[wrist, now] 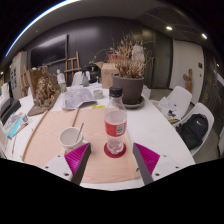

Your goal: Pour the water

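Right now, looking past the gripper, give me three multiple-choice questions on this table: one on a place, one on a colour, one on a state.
1. Where is the clear plastic cup?
A. Between the fingers, just ahead of the gripper
B. Behind the potted plant
C. On a chair

2. What colour is the coaster under that cup?
A. Blue
B. Red
C. Green

3. How does the gripper stand?
A. Shut on the cup
B. Open, not touching the cup
C. Shut on the white mug

Answers: 1 A, the cup stands between the two pink pads. 2 B, a red disc shows beneath its base. 3 B, gaps show at both sides of the cup; the white mug sits apart to the left.
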Tool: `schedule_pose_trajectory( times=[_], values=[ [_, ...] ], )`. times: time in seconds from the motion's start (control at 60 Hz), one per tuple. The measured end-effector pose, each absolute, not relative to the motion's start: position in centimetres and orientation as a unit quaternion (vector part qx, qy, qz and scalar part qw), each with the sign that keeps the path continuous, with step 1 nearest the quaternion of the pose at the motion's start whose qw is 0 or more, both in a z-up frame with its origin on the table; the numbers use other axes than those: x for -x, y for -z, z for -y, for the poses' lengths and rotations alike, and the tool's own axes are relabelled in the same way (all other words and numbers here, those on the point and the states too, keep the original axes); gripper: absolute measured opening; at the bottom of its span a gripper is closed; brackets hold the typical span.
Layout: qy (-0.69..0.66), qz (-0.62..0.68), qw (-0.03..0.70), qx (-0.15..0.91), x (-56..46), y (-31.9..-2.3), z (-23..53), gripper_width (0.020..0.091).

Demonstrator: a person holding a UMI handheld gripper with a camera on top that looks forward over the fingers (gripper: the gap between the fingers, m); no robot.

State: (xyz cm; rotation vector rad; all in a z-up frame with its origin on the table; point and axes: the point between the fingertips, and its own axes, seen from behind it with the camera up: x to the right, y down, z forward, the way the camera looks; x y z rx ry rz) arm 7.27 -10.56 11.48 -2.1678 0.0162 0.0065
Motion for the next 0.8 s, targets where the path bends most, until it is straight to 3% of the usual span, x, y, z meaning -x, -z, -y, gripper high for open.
schedule_pose_trajectory(
  times=[0.283, 0.517, 0.8],
  values=[
    [0.008, 0.012, 0.455, 0.891, -2.4, -18.7, 20.1, 0.0857],
    [0.009, -0.004, 0.458, 0.889, -0.9, -20.1, 23.3, 0.0857],
    [0.013, -0.013, 0.433, 0.901, -1.7, -18.9, 24.7, 0.0855]
  ],
)
